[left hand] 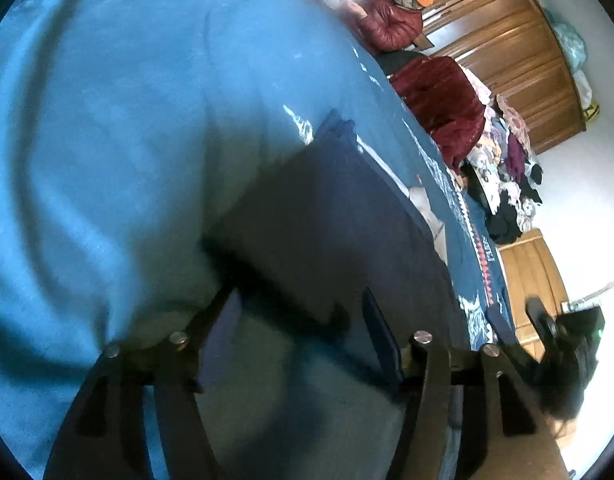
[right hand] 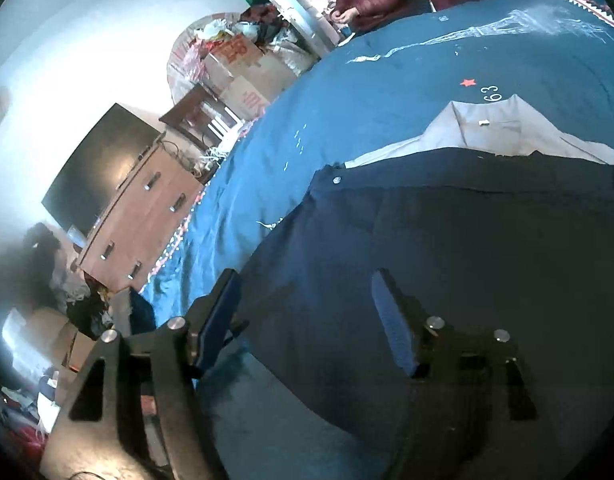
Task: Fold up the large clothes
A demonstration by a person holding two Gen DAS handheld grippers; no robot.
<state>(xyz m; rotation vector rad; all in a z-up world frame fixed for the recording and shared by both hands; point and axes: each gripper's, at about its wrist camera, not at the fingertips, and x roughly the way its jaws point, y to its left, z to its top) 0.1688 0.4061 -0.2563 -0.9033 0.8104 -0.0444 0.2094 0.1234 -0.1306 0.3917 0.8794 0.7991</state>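
Lying flat on one bed (right hand: 347, 128): one dark garment (right hand: 467, 240) | two hand-held grippers, left (left hand: 303, 320) and right (right hand: 307, 304), both spread, holding nothing | garment's far edge cut off

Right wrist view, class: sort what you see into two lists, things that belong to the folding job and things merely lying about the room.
Belonging to the job:
- dark navy garment
- grey garment lying beyond it
- blue bedspread used as the folding surface
- right hand-held gripper, open

Just lying about:
- wooden drawer chest
- dark screen
- cardboard boxes
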